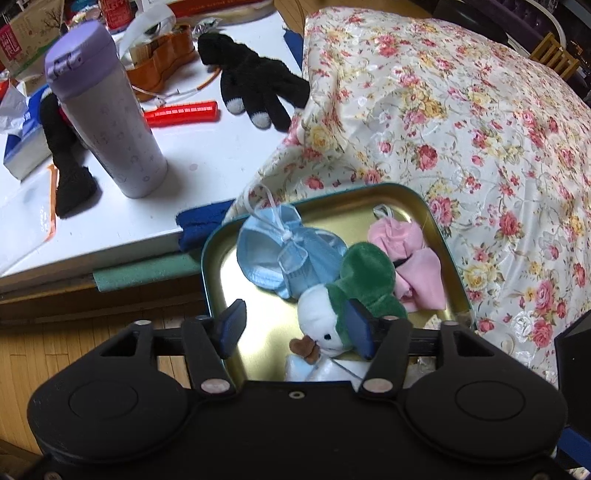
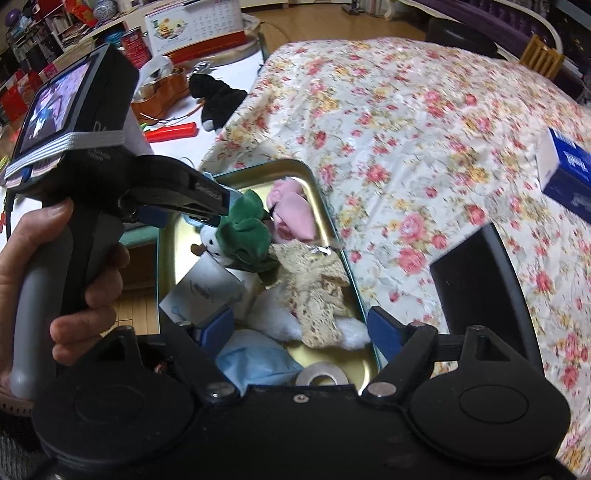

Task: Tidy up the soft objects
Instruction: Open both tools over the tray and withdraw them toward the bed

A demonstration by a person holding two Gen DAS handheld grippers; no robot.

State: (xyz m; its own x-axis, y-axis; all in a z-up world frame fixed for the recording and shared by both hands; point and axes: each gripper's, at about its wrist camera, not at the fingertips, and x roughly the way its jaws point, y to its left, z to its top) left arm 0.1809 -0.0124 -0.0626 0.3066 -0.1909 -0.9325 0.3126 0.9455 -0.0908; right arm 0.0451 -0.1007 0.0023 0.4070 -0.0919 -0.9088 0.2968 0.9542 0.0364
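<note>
From my left wrist, my left hand-held gripper [image 1: 295, 328] stands open over the tin [image 1: 448, 236], the plush toy [image 1: 343, 295] lying loose between its pads beside a blue pouch [image 1: 280, 247] and pink cloth [image 1: 413, 258]. A black glove [image 1: 255, 81] on the tabletop [image 1: 207, 155] looks left to do.

From my right wrist, my right hand-held gripper [image 2: 301, 326] gapes empty above the tin's lace-dressed doll [image 2: 317, 295] and blue mask [image 2: 255, 358].

Wooden floor [image 1: 110, 354]; white table [image 1: 207, 155] beside floral-covered bed [image 1: 480, 129]; purple seat [image 2: 480, 14] behind.
</note>
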